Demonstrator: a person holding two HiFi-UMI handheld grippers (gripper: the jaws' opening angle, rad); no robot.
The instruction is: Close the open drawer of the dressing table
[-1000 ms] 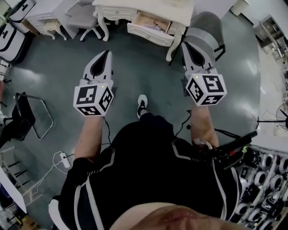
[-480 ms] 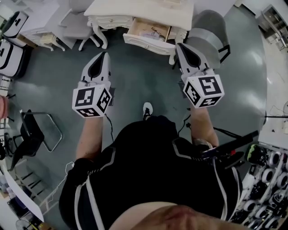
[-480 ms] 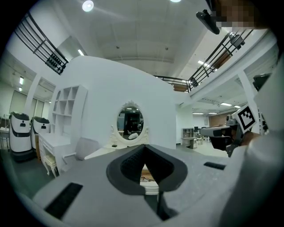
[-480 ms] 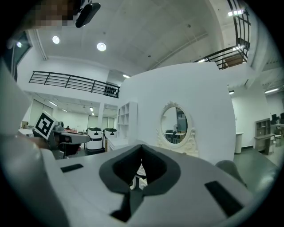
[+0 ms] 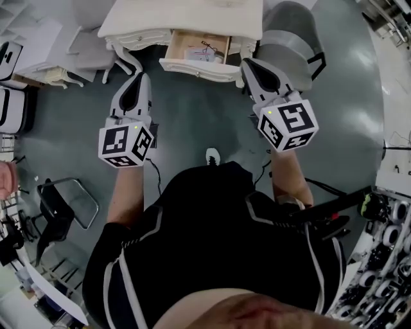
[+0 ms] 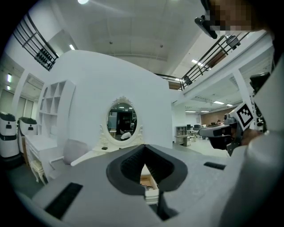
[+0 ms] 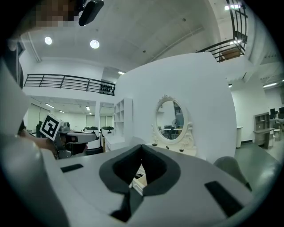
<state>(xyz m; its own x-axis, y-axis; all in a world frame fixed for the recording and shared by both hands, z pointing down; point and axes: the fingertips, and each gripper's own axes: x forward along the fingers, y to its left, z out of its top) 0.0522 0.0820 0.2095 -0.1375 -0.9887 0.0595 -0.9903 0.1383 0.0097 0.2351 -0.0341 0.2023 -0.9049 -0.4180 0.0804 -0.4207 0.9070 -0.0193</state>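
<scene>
Drawer [image 5: 194,54]: one, pulled out of the front of the cream dressing table [image 5: 183,16], at the top centre of the head view, with small items lying inside.

Both forearms reach forward toward the table. The two grippers are level with each other and apart from the drawer.
- Left gripper [image 5: 144,78]: points at the floor just left of the drawer front. Jaw tips are together, with nothing between them.
- Right gripper [image 5: 246,63]: tip lies close beside the drawer's right front corner. Jaw tips are together, with nothing held.

One oval mirror [image 6: 122,122] stands on the table top. One grey chair [image 5: 290,37] stands just right of the table. One shoe [image 5: 212,156] shows on the grey floor [image 5: 192,122] between the arms.
</scene>
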